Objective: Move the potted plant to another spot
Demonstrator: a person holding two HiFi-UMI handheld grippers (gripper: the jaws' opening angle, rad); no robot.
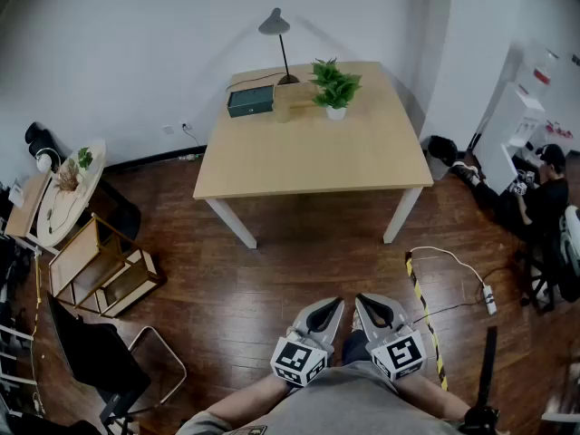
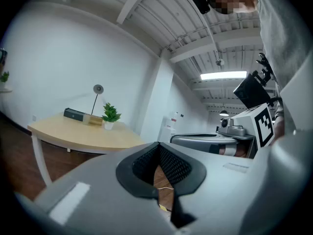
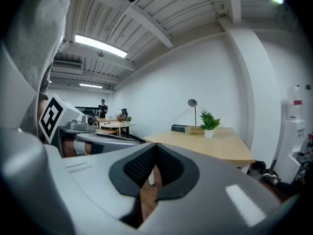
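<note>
Your left gripper (image 1: 327, 311) and right gripper (image 1: 369, 306), at bottom centre, have their jaws pressed together on nothing. The small leafy green plant in a white pot (image 1: 336, 89) stands upper centre, on the far side of the pale wooden table (image 1: 308, 157). A careless reach could tip it or knock the grey desk lamp (image 1: 275, 24) just beside it. The room has a dark plank floor (image 1: 272, 279) and white walls.

Pale, smooth, matt wood on the bench (image 1: 308, 157), upper centre. Dark wood planks with a slight sheen on the floor (image 1: 272, 279). Smooth white pot under the potted plant (image 1: 336, 91). Matt grey plastic on the left gripper (image 1: 328, 304) and right gripper (image 1: 365, 299); black ribbed pads (image 2: 173, 165).
</note>
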